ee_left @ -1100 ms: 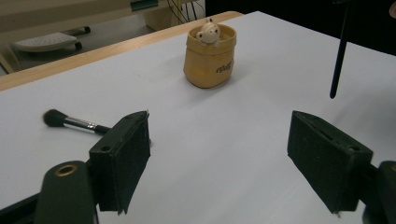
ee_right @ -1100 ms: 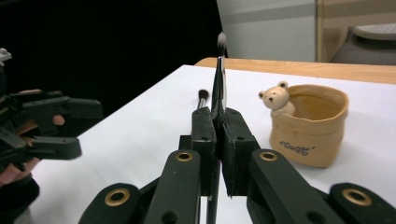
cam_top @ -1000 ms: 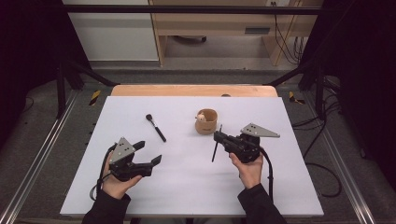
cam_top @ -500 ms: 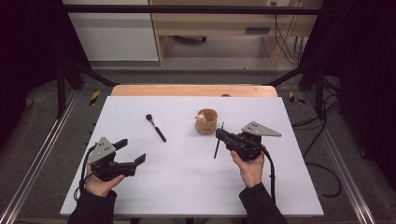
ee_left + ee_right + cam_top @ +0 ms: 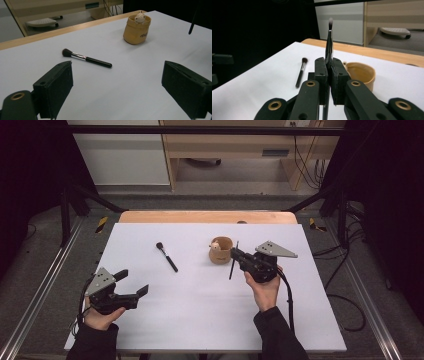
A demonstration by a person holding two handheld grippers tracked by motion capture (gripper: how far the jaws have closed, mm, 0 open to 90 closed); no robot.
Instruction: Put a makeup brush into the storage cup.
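Observation:
My left gripper [image 5: 132, 282] hovers near the table's front left; its jaws have just been opening and stand open with nothing between them [image 5: 117, 87]. Ahead of it a black-handled makeup brush [image 5: 166, 256] [image 5: 86, 58] lies flat on the white table. Right of centre, my right gripper [image 5: 236, 255] [image 5: 329, 65] is shut on a thin dark brush [image 5: 233, 262] [image 5: 329, 41]. That brush stands nearly upright with its bristles at the top. A tan cup [image 5: 221, 251] [image 5: 136, 30] [image 5: 362, 72] with a small pale figure inside stands just left of the right gripper.
The white table top [image 5: 200, 310] has a wooden strip [image 5: 207, 217] along its far edge. Metal frame rails [image 5: 45, 285] run down both sides. Wooden furniture and cables stand beyond the table.
My left hand has moved left toward the table's left edge, and its jaws have spread wider. The right gripper has kept its place with the thin brush.

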